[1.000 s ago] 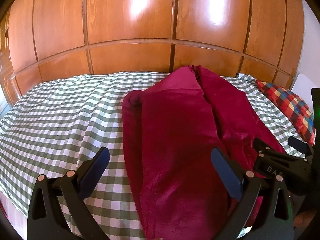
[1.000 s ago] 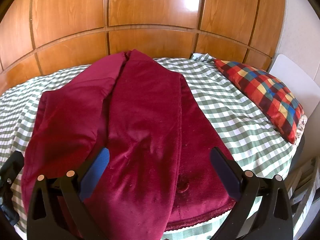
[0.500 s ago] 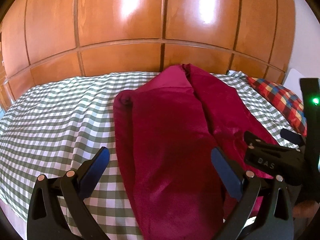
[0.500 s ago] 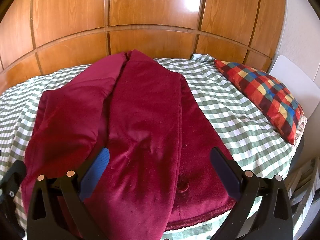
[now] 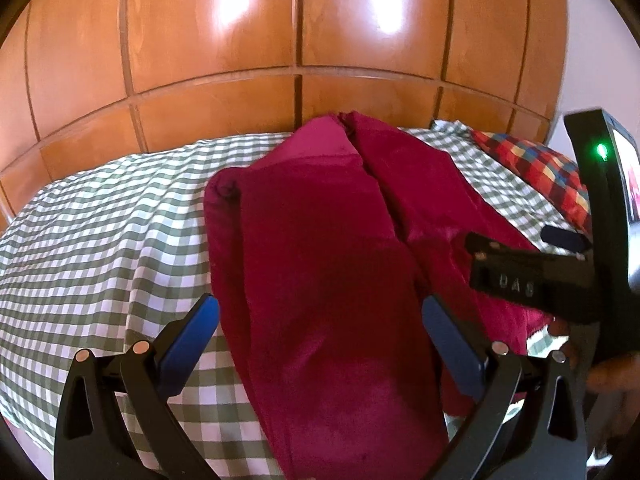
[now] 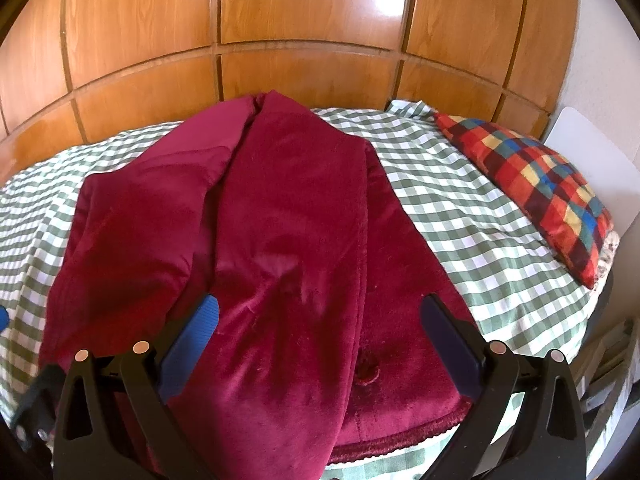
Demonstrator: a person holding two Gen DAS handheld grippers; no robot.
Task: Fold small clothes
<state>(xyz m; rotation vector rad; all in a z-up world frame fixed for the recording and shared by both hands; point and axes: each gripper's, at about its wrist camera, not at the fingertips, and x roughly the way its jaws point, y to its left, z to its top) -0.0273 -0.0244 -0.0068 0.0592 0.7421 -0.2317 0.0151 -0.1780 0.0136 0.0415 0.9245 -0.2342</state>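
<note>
Above red garment (image 6: 288, 240), both hand-held grippers (image 5: 320, 332) (image 6: 320, 332) spread, hovering

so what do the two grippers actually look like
Both match: the left gripper and right gripper have black plastic forked arms with cut-out slots, round silver rivets and blue ribbed pads on the jaws. In the left view, the right gripper's black body shows pale raised lettering and a green light.

Home bedroom, bed with green checked sheet (image 6: 480, 216), plaid pillow (image 6: 532, 184), wooden panelled wardrobe (image 6: 312, 20) behind
</note>
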